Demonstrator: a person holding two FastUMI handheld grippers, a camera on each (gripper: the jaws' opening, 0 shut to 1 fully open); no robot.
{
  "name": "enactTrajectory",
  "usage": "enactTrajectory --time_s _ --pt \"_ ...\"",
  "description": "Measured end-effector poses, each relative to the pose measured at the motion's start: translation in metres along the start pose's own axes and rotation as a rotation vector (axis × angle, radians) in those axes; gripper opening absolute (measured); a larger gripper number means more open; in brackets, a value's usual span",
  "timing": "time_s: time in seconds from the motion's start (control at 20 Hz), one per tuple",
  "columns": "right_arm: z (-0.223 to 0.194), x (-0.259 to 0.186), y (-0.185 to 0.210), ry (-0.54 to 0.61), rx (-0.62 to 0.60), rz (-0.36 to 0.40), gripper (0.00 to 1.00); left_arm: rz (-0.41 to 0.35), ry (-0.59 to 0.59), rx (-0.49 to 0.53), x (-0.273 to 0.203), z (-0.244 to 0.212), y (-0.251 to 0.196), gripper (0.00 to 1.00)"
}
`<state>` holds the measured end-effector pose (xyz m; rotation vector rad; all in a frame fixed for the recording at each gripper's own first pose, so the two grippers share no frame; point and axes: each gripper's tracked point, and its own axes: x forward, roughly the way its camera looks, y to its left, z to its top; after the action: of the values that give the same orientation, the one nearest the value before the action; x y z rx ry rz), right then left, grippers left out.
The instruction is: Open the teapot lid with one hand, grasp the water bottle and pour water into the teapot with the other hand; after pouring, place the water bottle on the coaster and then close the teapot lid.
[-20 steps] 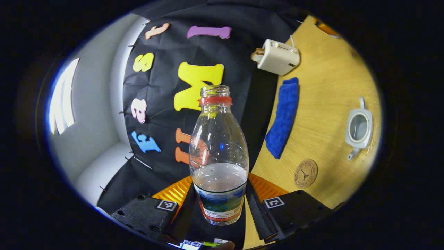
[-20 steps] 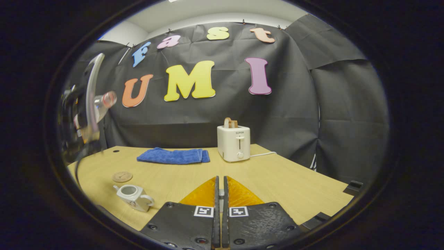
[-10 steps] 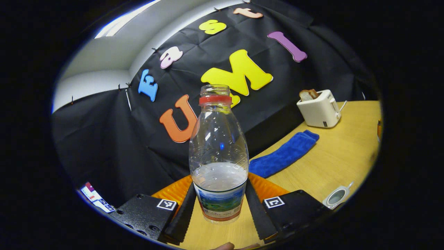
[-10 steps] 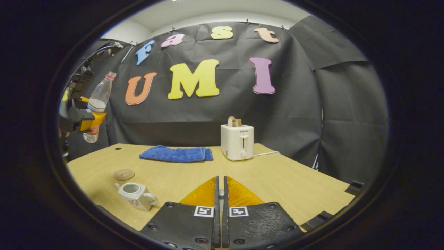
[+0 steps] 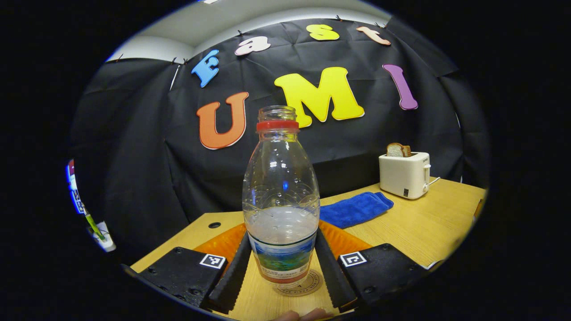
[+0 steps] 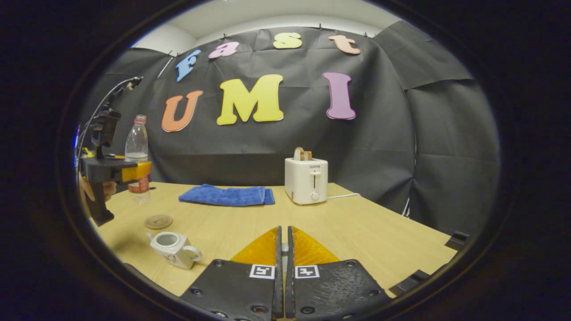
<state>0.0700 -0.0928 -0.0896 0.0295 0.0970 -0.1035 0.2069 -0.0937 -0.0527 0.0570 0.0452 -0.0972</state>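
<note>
The clear plastic water bottle with the red neck ring (image 5: pixel 281 200) is being held upright between the two fingers of the left gripper (image 5: pixel 281 272), both of which are pressed against its labelled lower body. A second ago the bottle was being seen tilted hard over, with the tabletop running up the side of the left gripper view and the teapot lying off to the right; since then it is being swung back to vertical and lowered. The round cork coaster (image 5: pixel 299 285) is now being seen directly under the bottle's base, between the fingers, though contact cannot be made out. In the right gripper view the bottle is judged to be hanging just above the pale wooden tabletop (image 6: pixel 357 232), beyond the coaster.

Pouring is therefore being taken as finished, and the placing step is being carried out: a short descent onto the coaster and a release are what is being called for next.

The right gripper (image 6: pixel 282 249) is being held closed, its fingers nearly touching; whether the lid is pinched between them cannot be told. The small white ceramic teapot (image 6: pixel 171 250) is standing lidless, down and to the left of this gripper, near the coaster, so closing it is being left as the last step.
</note>
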Motion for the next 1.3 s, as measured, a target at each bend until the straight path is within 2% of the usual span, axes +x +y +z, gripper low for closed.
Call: enactTrajectory --time_s 0.25,0.75,1.0,1.1,1.3 --pt "-0.004 -0.001 0.007 0.009 -0.015 0.003 0.02 -0.040 0.031 -0.101 0.009 -0.027 -0.009 0.79" --pt "-0.005 -0.010 0.024 0.008 -0.041 0.025 0.02 -0.066 0.045 -0.176 0.014 -0.053 -0.003 0.81" --pt "-0.007 -0.011 0.031 0.011 -0.052 0.038 0.02 -0.108 0.040 -0.166 0.006 -0.053 -0.008 0.93" --pt "-0.006 -0.013 0.032 0.007 -0.057 0.041 0.02 -0.104 0.045 -0.154 0.002 -0.054 -0.005 0.98" --pt "-0.001 -0.018 0.036 -0.006 -0.063 0.048 0.02 -0.111 0.052 -0.168 -0.012 -0.060 0.001 0.98"
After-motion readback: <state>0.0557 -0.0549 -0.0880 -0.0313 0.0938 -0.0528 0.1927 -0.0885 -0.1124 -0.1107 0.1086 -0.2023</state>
